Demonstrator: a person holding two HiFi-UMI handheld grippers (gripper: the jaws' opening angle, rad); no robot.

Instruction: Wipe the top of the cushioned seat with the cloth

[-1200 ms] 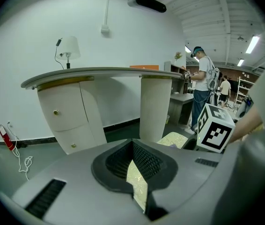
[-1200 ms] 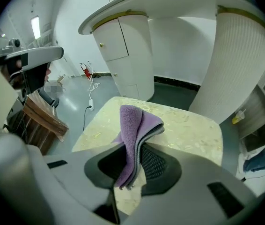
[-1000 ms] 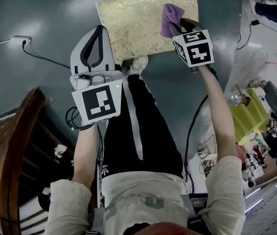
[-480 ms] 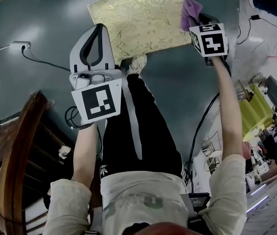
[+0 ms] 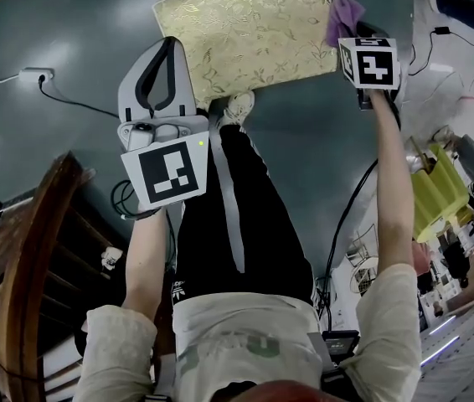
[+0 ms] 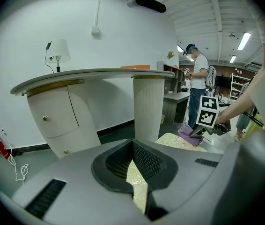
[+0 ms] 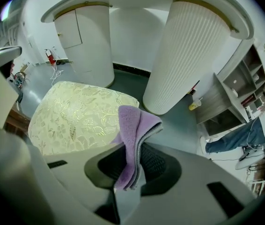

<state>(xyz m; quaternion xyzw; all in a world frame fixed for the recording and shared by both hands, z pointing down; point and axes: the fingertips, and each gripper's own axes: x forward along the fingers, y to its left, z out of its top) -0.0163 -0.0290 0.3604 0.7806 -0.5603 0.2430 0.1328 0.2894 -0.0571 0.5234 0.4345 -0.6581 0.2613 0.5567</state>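
Purple cloth point(image 7: 131, 139): a folded terry rag, pinched low in the fold by the right hand-held gripper point(image 7: 130, 175), whose jaws are closed on it. The free end stands up and flops over to one side. Judged light, soft and limp, with no stiffness of its own. It should drape and drag rather than push, so pressure has to come from the jaws pressing it flat. The pile looks grippy, so slipping out seems unlikely while several layers are clamped. The present hold on the folded edge seems right, provided enough loose cloth is left to meet the fabric. In the head view the cloth point(image 5: 345, 11) sits at the right-hand edge of the cushioned seat point(image 5: 245, 28), seemingly on or just over that corner. Whether it is pressed against the fabric, I cannot tell. The seat is a padded square in pale gold brocade that lies low, just above the dark floor point(image 5: 53, 23). Judged soft and yielding, its woven relief is likely to catch the pile a little. The left hand-held gripper point(image 5: 158, 78) hangs near the seat's near-left corner. Its jaws are drawn together at the tips and hold nothing, and gold fabric shows through the slit between them. A white fluted pedestal point(image 7: 193, 55) stands just behind the seat.
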